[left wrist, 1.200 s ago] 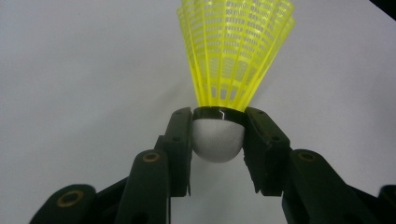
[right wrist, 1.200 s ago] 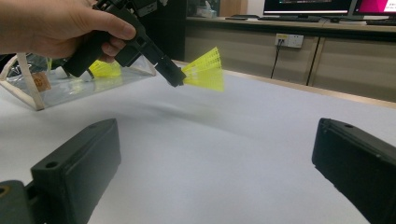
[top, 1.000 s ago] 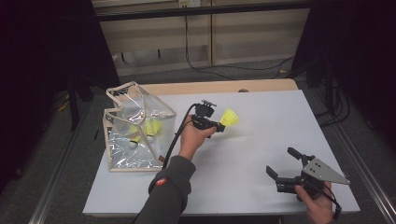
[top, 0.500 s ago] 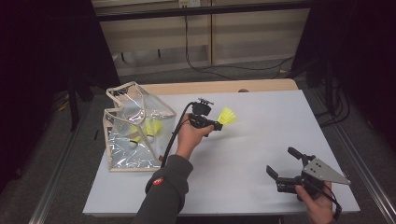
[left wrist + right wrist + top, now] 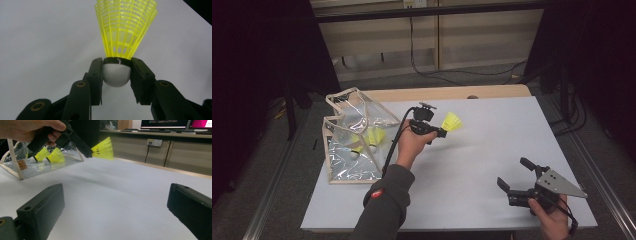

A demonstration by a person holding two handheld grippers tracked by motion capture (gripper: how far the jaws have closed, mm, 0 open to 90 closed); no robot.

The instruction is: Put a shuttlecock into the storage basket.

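Left gripper [image 5: 443, 132] pinches a yellow shuttlecock [image 5: 452, 122] by its white cork – the black jaws press on both sides of the cork in the left gripper view, skirt [image 5: 125, 27] fanning up and cut off at the top edge. It is held above the white table [image 5: 492, 150], mid-table toward the far side, just right of the clear pouch [image 5: 357, 135]. The pouch sits at the table's left with its tan edging; two more yellow shuttlecocks [image 5: 371, 138] lie inside, blurred through the plastic. A small brownish label [image 5: 22, 164] on the pouch shows in the right gripper view – writing too small to read. Right gripper [image 5: 516, 176] rests near the right front of the table, jaws spread wide with nothing between them, grey three-cornered plate on top. Monitors [image 5: 163, 123] far behind show lit screens, content unreadable. A wall socket [image 5: 154, 142] sits below them. The person's left sleeve has a small red mark [image 5: 377, 192], illegible.
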